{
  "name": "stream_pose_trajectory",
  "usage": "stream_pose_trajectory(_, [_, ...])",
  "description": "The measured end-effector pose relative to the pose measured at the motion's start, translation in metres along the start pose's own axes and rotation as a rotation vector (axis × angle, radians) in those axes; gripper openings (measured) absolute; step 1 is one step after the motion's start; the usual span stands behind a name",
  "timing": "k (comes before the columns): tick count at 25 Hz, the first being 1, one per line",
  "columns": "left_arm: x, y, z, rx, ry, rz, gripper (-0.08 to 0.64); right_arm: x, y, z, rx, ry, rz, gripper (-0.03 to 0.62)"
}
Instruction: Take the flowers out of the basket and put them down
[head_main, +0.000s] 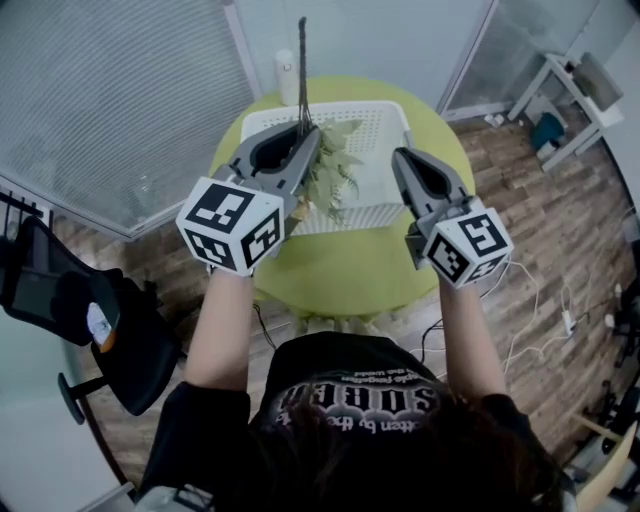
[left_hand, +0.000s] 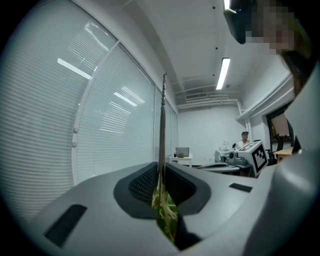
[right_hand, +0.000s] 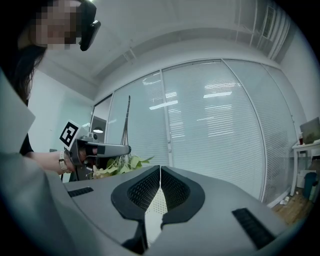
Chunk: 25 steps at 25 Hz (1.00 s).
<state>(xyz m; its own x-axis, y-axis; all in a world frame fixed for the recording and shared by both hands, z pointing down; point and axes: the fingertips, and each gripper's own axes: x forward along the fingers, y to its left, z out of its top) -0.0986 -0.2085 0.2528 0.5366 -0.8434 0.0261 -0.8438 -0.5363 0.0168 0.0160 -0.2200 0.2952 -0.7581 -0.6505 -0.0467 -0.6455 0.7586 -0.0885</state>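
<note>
Left of centre in the head view, the left gripper (head_main: 303, 132) has its grey claw pinched onto the flowers (head_main: 332, 168). Thin dark stems stick up past the tips. Pale green leaves hang just to the right, over the white basket (head_main: 385, 112). The basket is rectangular plastic, its walls full of small holes, and it stands on a round, smooth, lime-green table (head_main: 340, 270). Right of centre, the right gripper (head_main: 401, 156) hovers above the basket's right side.

Only the left gripper view shows the grip up close. Textured black pads clamp the flowers (left_hand: 162, 125) by a straight, wiry stem, with green and reddish bits bunched below. Only the right gripper view shows that the right gripper (right_hand: 160, 171) is closed tip to tip on nothing. The holed basket (right_hand: 156, 202) shows through the gap lower down, and the leafy flowers (right_hand: 122, 162) sit at the frame's left.
</note>
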Motion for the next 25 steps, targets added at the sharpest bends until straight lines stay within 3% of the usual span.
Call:
stream_pose_trajectory(6, [-0.013, -0.008, -0.001, -0.019, -0.006, 0.006, 0.035, -0.01, 0.01, -0.002, 0.003, -0.005, 0.008, 0.029])
stream_pose_trajectory(25, [-0.027, -0.028, 0.005, 0.027, 0.006, 0.02, 0.038, -0.031, 0.013, 0.004, -0.001, -0.014, 0.002, 0.029])
